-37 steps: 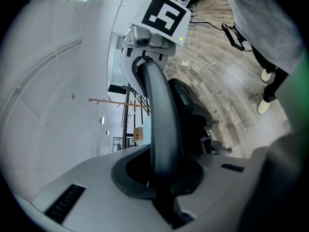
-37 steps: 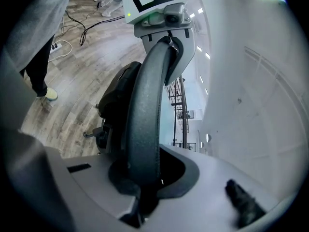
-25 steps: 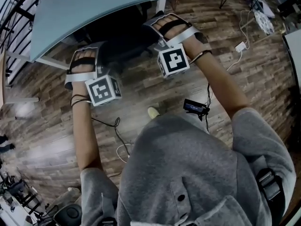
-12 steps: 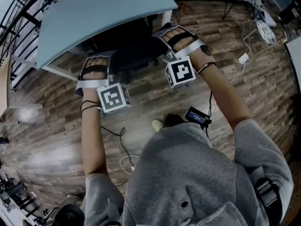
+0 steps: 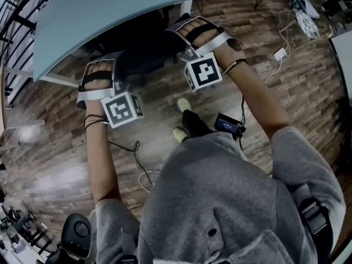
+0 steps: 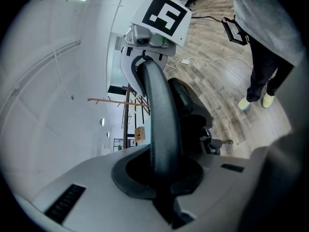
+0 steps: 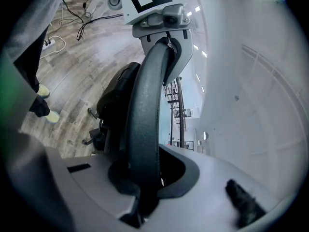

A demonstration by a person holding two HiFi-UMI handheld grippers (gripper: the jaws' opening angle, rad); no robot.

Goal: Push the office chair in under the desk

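A black office chair (image 5: 147,48) stands at the near edge of a pale blue desk (image 5: 104,7), its seat mostly hidden beneath the desktop. My left gripper (image 5: 100,66) is shut on the top rim of the chair back, and my right gripper (image 5: 192,27) is shut on the same rim further right. In the left gripper view the black padded rim (image 6: 161,112) runs out of the left gripper (image 6: 165,183) up to the right gripper (image 6: 150,38). In the right gripper view the rim (image 7: 145,112) leaves the right gripper (image 7: 143,190) towards the left gripper (image 7: 161,19).
The floor is dark wood planks. Cables and a white power strip (image 5: 281,54) lie at the right, more cable (image 5: 137,164) near my feet. The person's shoes (image 5: 183,104) stand behind the chair. A white desk leg (image 5: 55,80) is at the left.
One of the person's feet has stepped forward towards the chair. Both grippers stay shut on the chair back, at much the same place against the desk edge.
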